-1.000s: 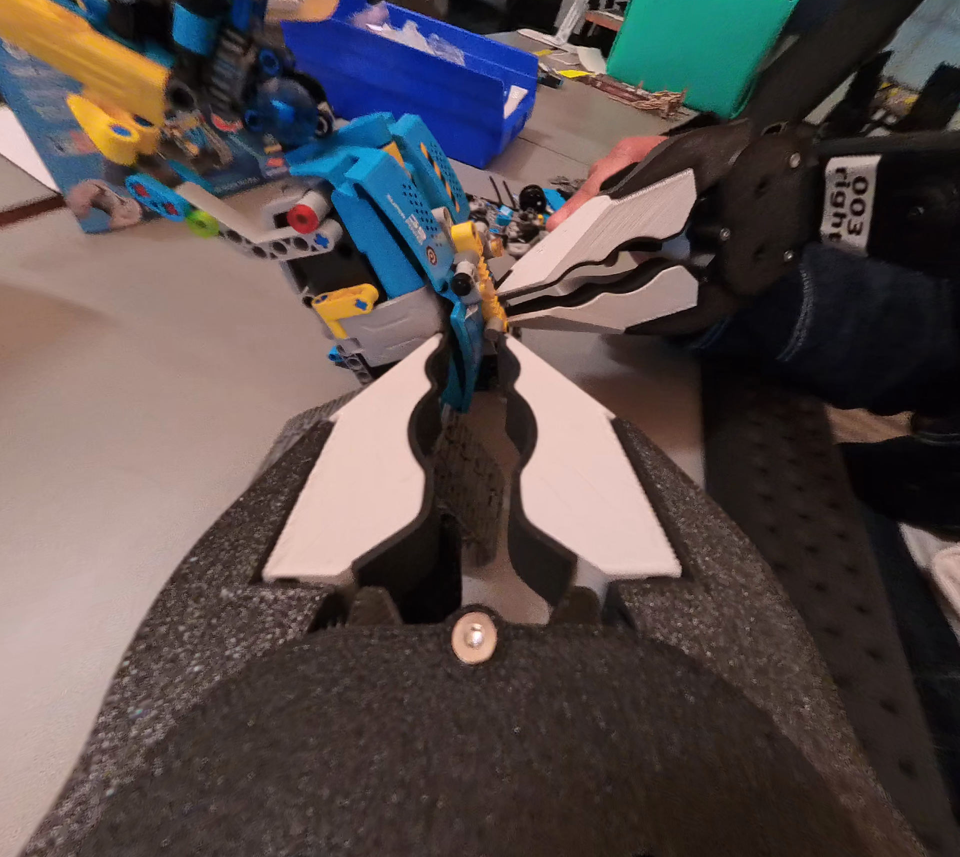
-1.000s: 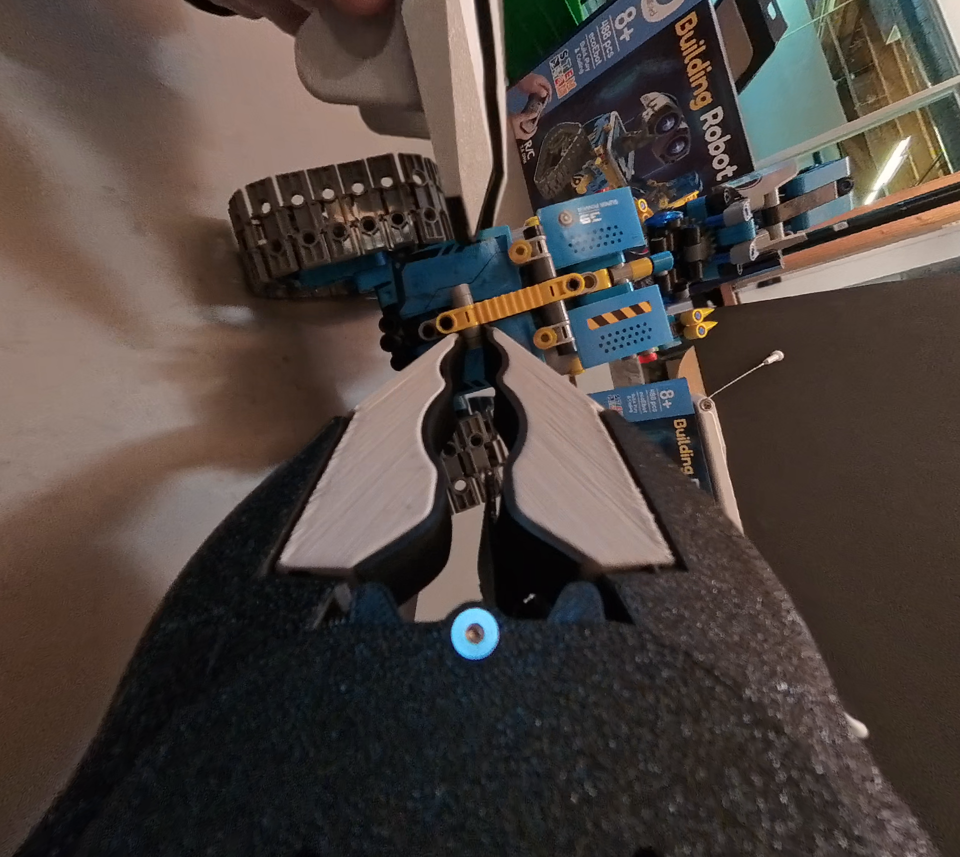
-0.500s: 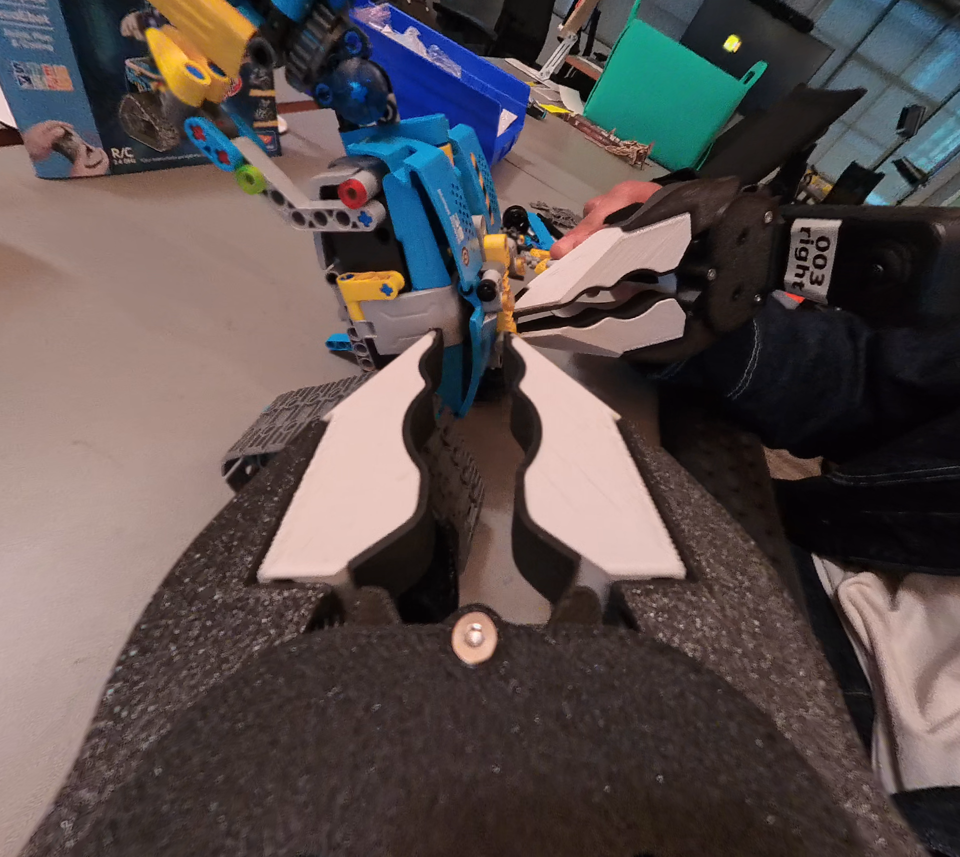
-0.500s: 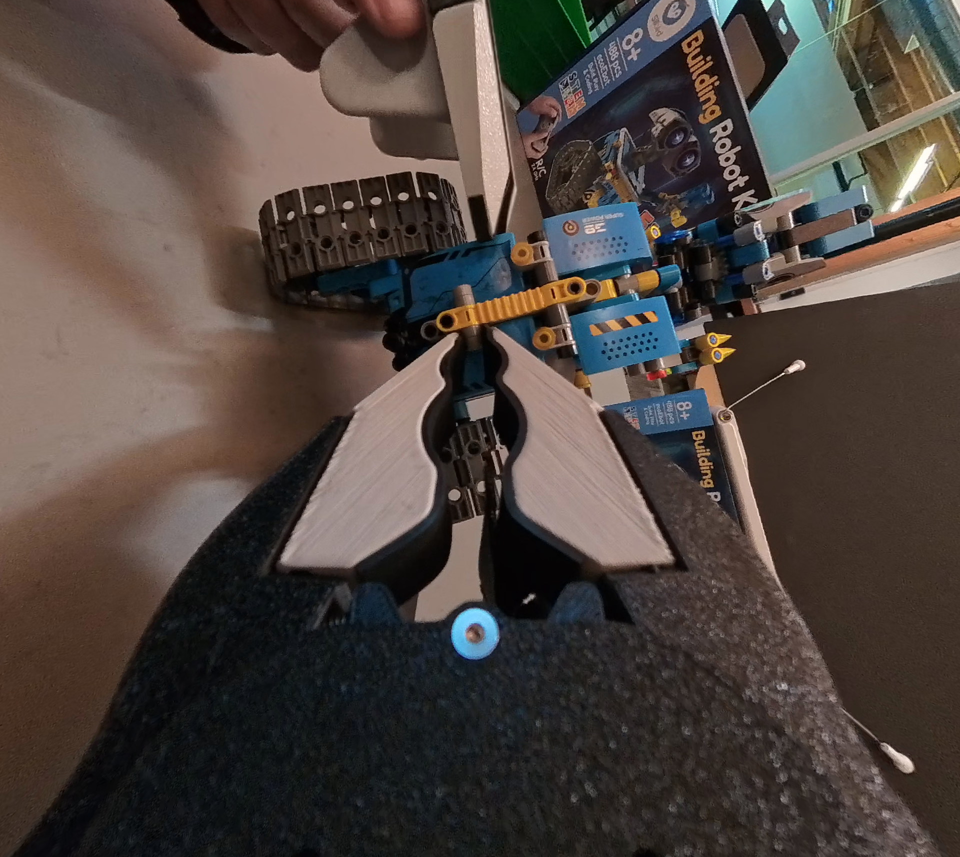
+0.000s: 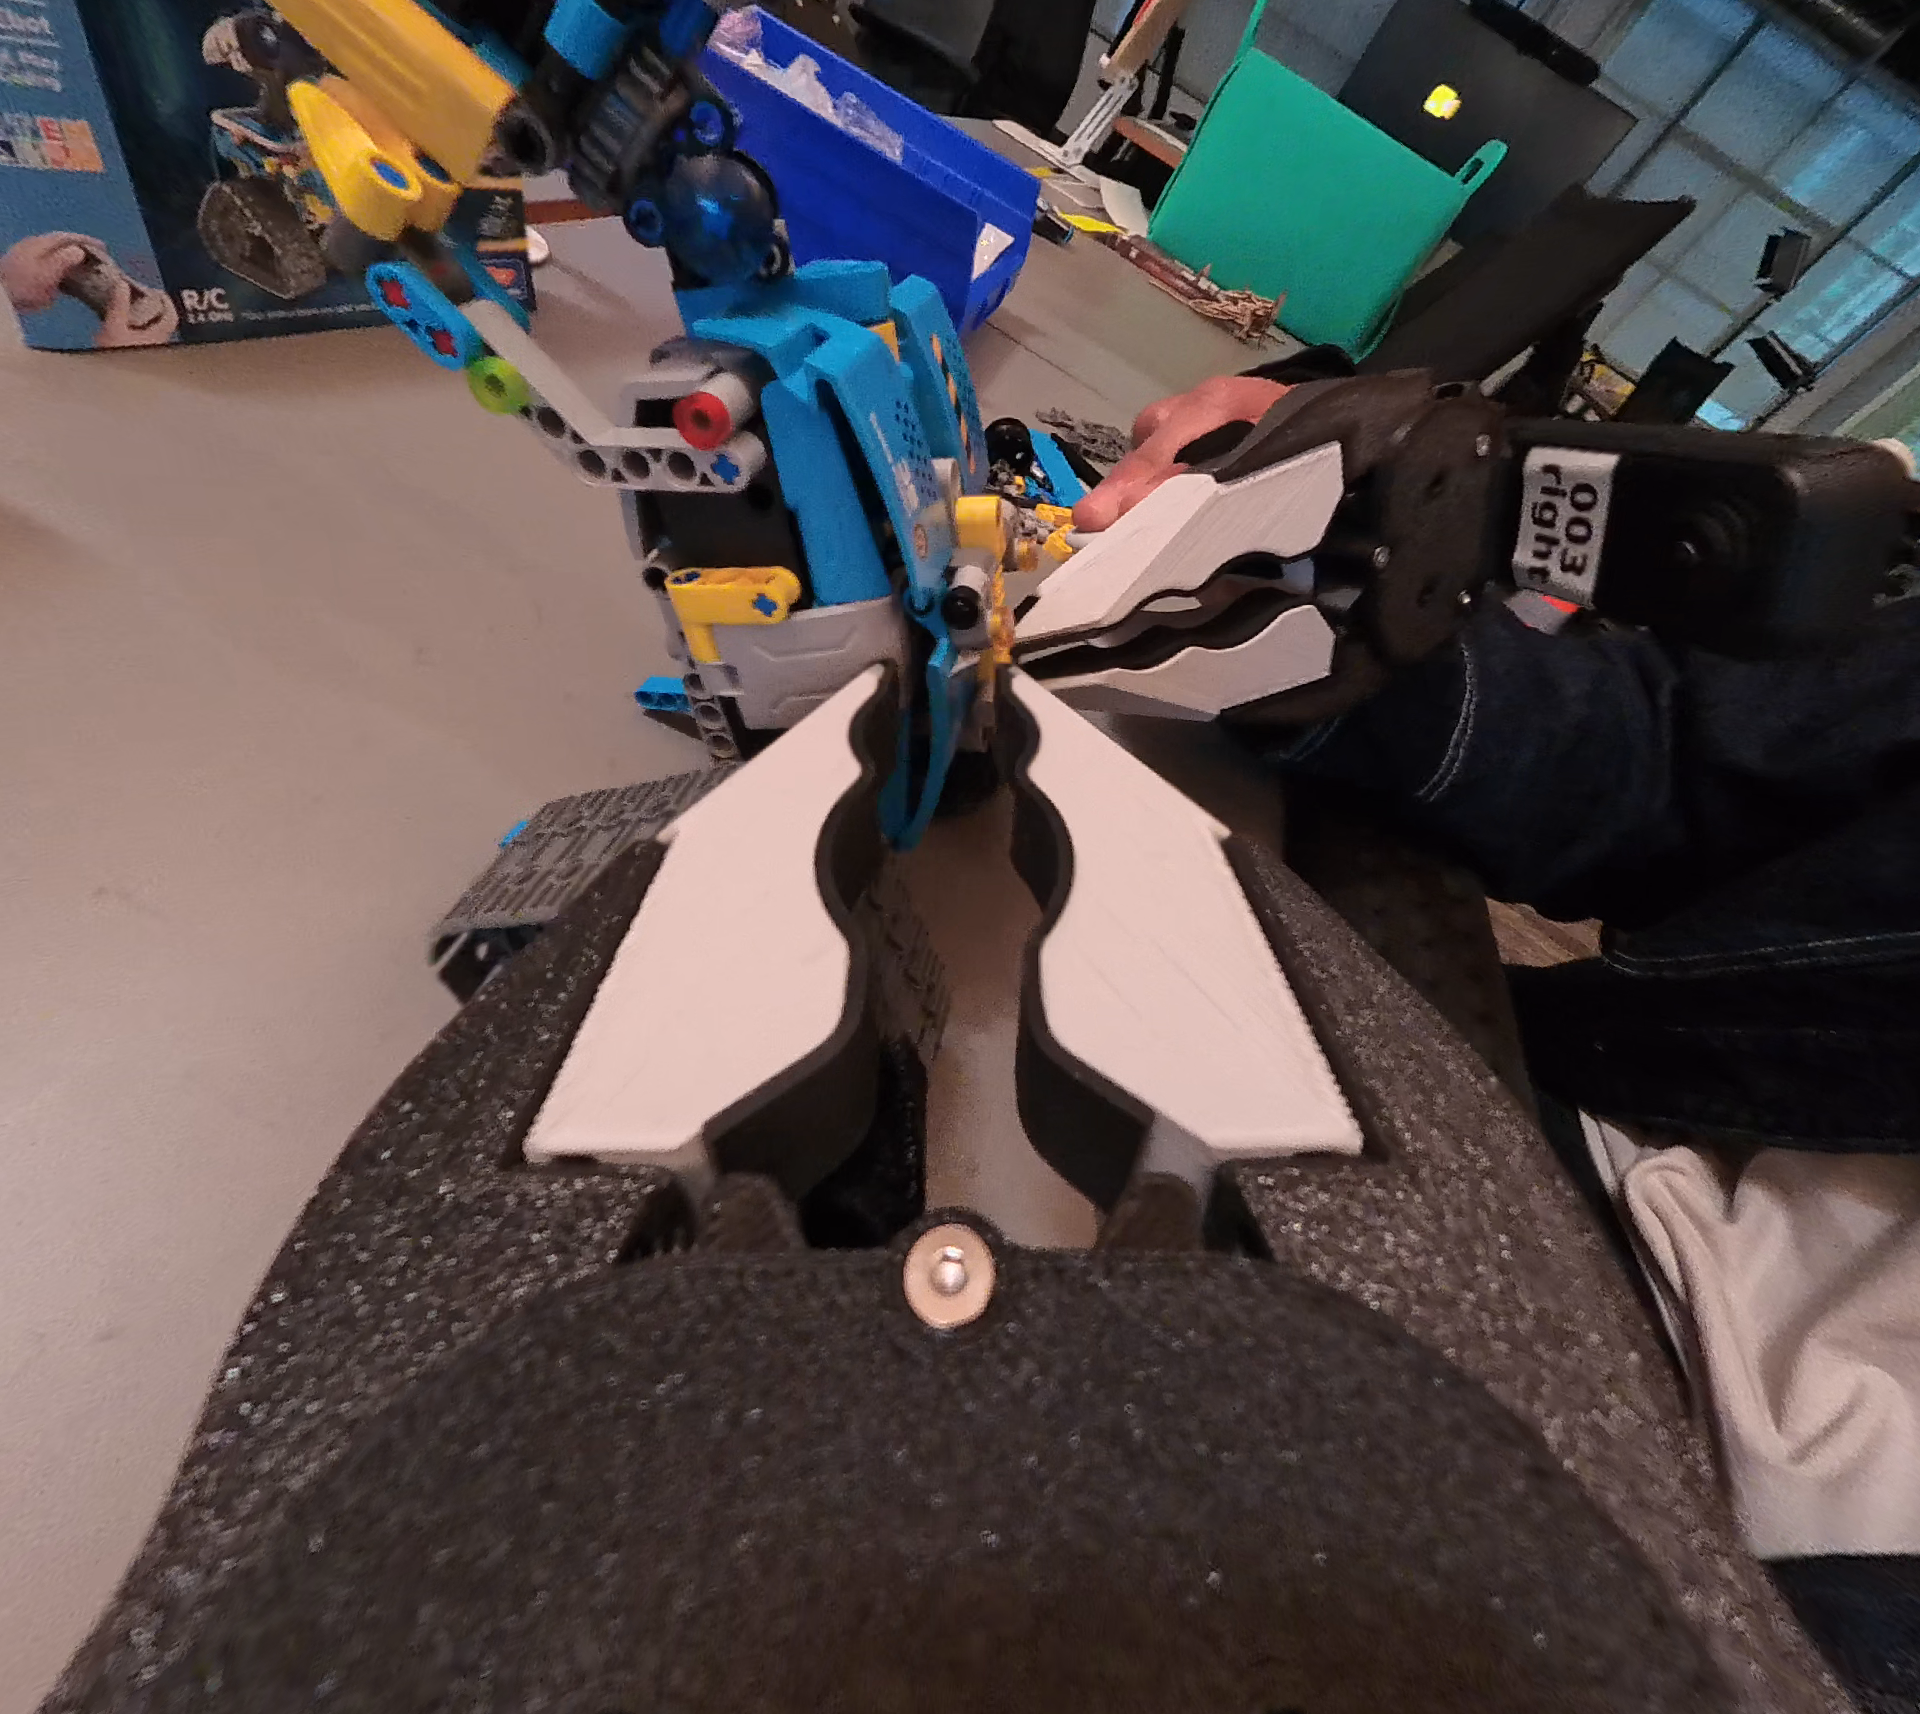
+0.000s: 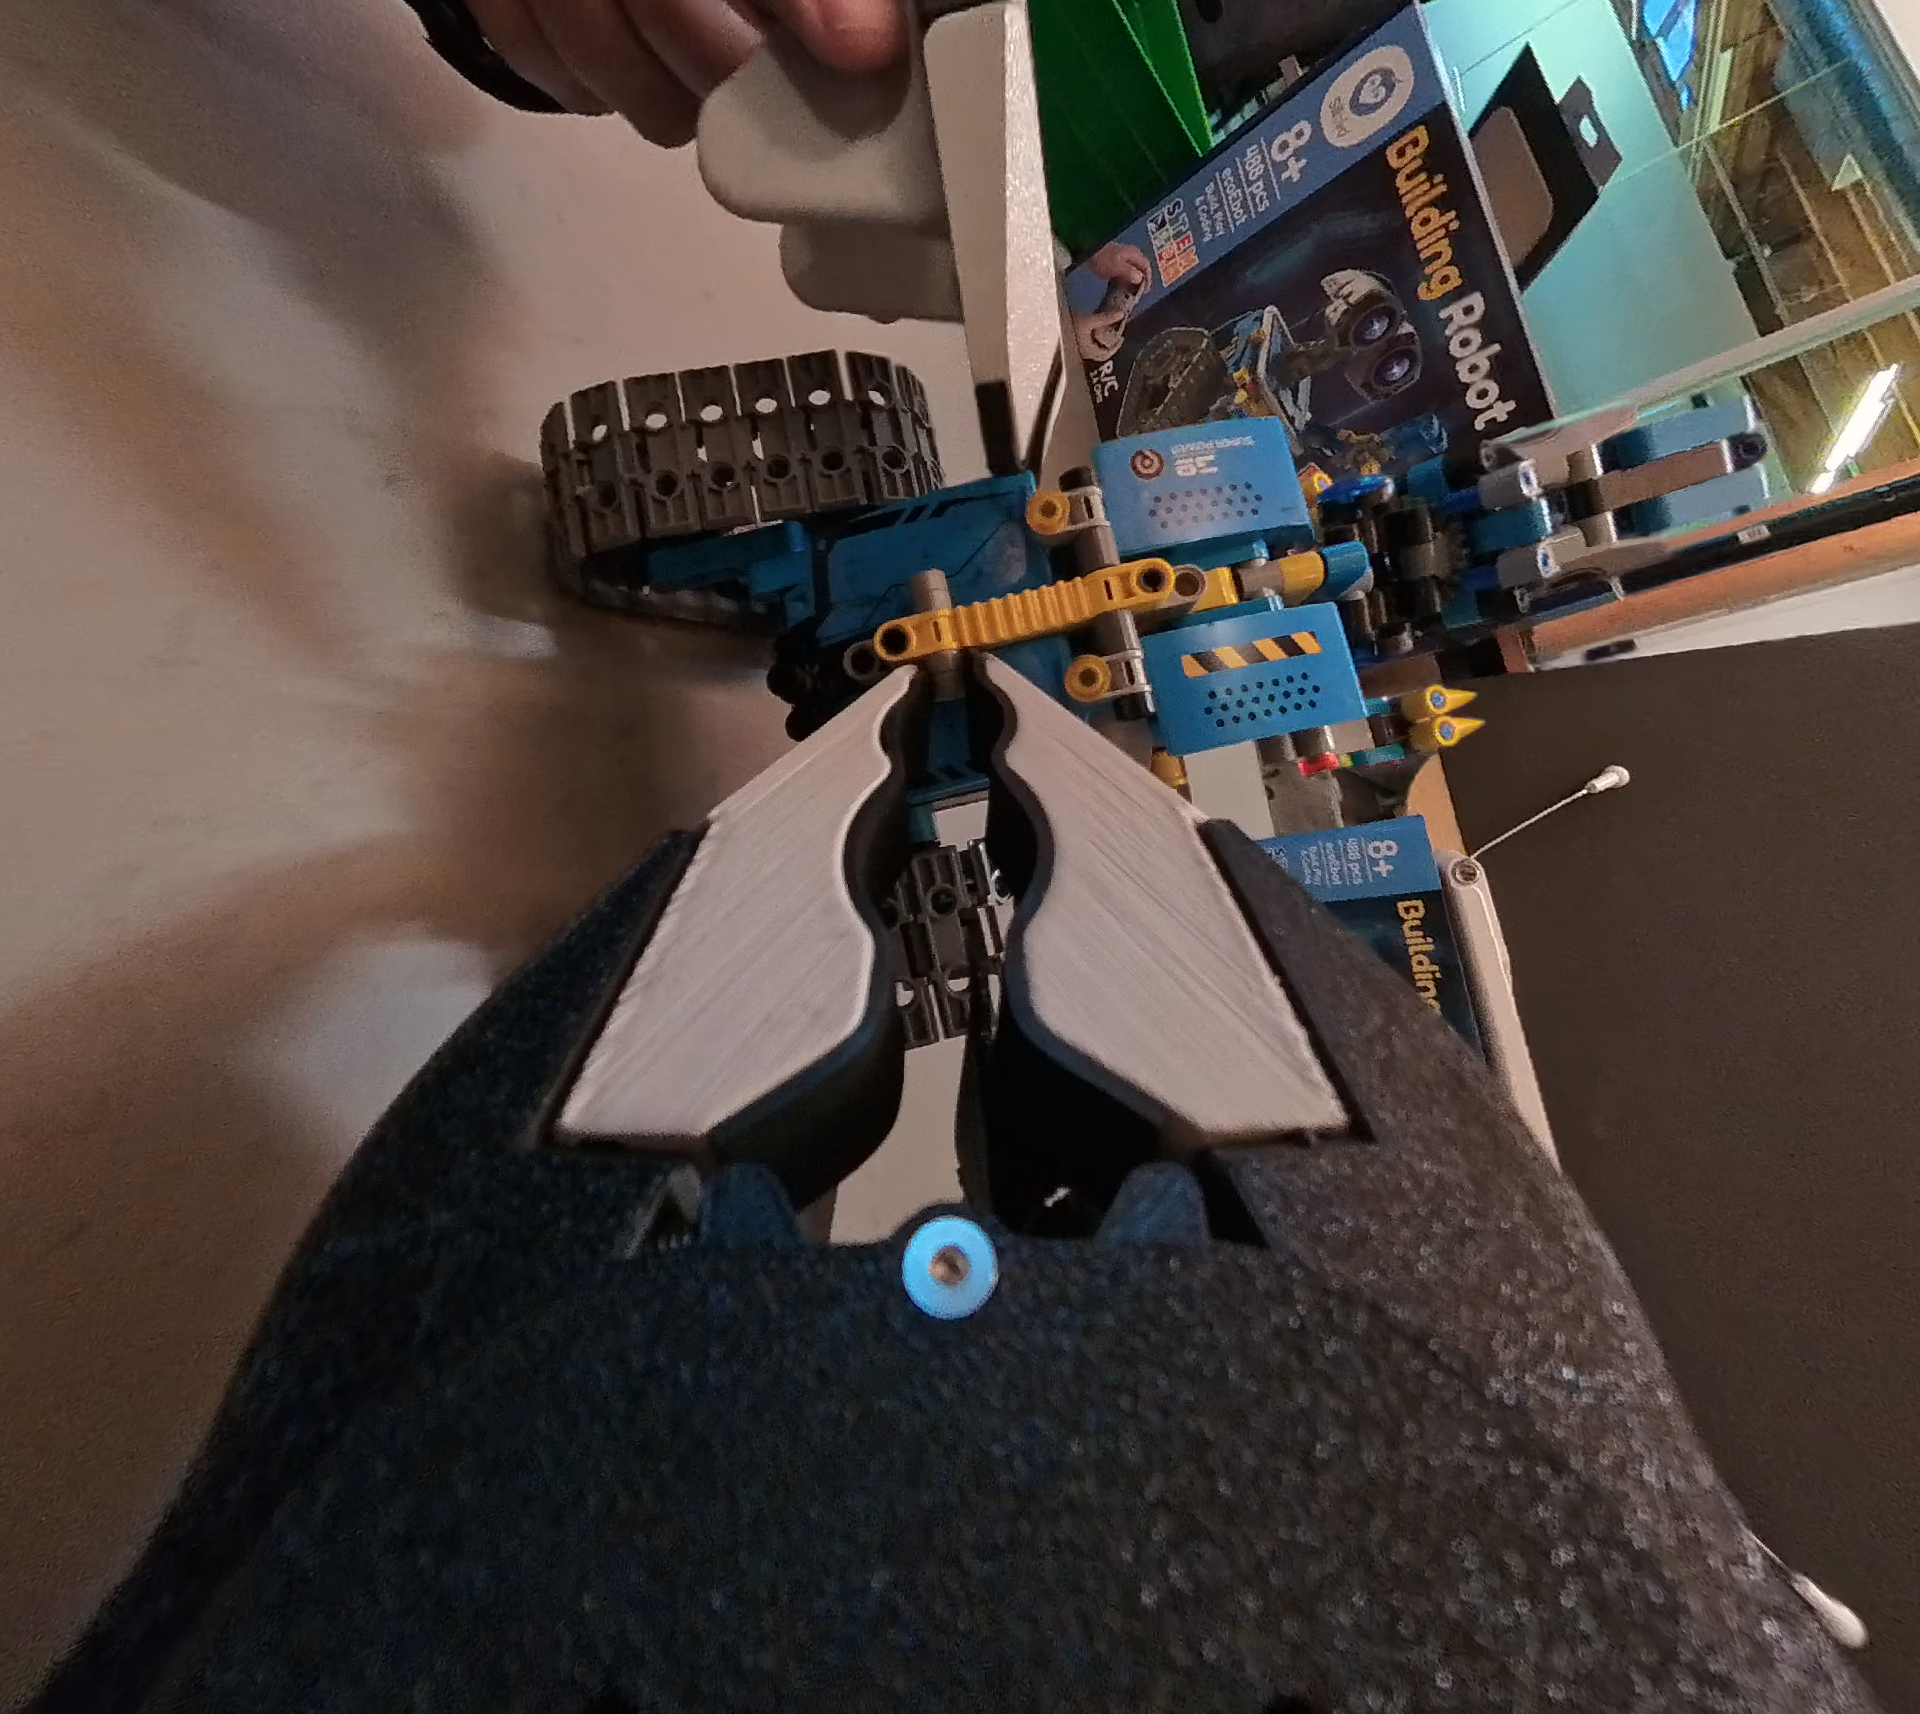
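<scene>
1. Grey table (image 5: 229,729) in a workshop; blue bin (image 5: 862,178) behind
2. Blue-yellow toy robot (image 5: 821,459) stands mid-table on grey tracks (image 6: 727,459)
3. Left gripper (image 5: 940,677) clamps its blue panel; right gripper (image 6: 945,672) clamps its grey pin

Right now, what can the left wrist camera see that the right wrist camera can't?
Only the left wrist view shows the blue bin, the green folder and the right gripper from the side, shut on the toy robot. Only the right wrist view shows the yellow toothed bar and the grey track. Both show the toy robot, its box and the table.
</scene>
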Tool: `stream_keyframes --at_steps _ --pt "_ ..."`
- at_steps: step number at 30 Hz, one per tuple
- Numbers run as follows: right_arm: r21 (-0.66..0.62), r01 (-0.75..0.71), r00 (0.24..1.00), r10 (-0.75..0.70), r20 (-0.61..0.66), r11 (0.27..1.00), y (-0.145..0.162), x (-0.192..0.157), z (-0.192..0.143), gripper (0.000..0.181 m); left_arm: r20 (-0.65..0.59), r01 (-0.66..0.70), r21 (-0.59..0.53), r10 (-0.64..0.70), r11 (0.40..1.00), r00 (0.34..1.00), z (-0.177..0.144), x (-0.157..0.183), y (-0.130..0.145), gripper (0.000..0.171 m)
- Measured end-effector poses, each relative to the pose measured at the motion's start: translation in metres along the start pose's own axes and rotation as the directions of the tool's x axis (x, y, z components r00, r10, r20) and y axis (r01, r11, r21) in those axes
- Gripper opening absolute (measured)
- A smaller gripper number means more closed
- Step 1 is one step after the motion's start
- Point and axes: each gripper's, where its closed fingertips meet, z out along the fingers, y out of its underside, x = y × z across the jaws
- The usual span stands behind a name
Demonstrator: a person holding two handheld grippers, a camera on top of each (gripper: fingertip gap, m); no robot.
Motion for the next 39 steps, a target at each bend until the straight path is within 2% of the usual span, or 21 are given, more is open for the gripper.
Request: stream_keyframes --at_steps 9,14,17,20,22,25,26,29,32,39 --pt "0.034 -0.061 0.997 0.060 0.040 0.998 0.001 0.000 -0.002 0.005 0.004 -0.031 -0.001 0.031 1.000 1.000 0.006 0.004 0.002 0.008" --pt "0.088 -0.140 0.983 0.128 0.131 0.986 0.000 -0.004 -0.007 0.004 -0.014 -0.035 -0.007 0.034 0.999 0.999 0.010 0.005 0.003 0.004" --pt "0.076 -0.129 0.986 0.119 0.119 0.989 0.001 -0.003 -0.006 0.004 -0.018 -0.035 -0.009 0.035 0.999 0.999 0.010 0.005 0.003 0.001" --pt "0.059 -0.127 0.986 0.119 0.120 0.990 0.002 -0.003 -0.006 0.005 -0.096 0.079 0.025 -0.076 0.997 0.992 0.006 0.006 0.004 0.000" --pt "0.049 -0.139 0.984 0.132 0.120 0.989 0.004 -0.002 -0.006 0.005 -0.115 0.106 0.039 -0.101 0.994 0.988 0.001 0.005 0.004 0.000" --pt "-0.004 -0.199 0.976 0.199 0.091 0.980 0.022 0.009 -0.010 0.004 -0.059 0.136 0.072 -0.132 0.988 0.989 -0.017 -0.014 0.005 0.001" --pt "0.007 -0.232 0.967 0.230 0.109 0.973 0.019 0.008 -0.010 0.005 -0.074 0.123 0.084 -0.117 0.989 0.990 -0.018 -0.010 0.004 0.000" --pt "0.028 -0.199 0.975 0.195 0.106 0.980 0.012 0.004 -0.008 0.005 -0.085 0.052 0.057 -0.047 0.997 0.995 -0.008 0.003 0.004 0.000" --pt "0.029 -0.187 0.978 0.183 0.102 0.982 0.014 0.005 -0.010 0.005 -0.087 0.076 0.077 -0.069 0.994 0.994 -0.016 -0.003 0.001 0.001" --pt "0.050 -0.188 0.982 0.187 0.015 0.981 0.013 0.012 -0.010 0.004 -0.181 0.173 0.174 -0.141 0.969 0.973 -0.032 -0.002 -0.017 0.001"
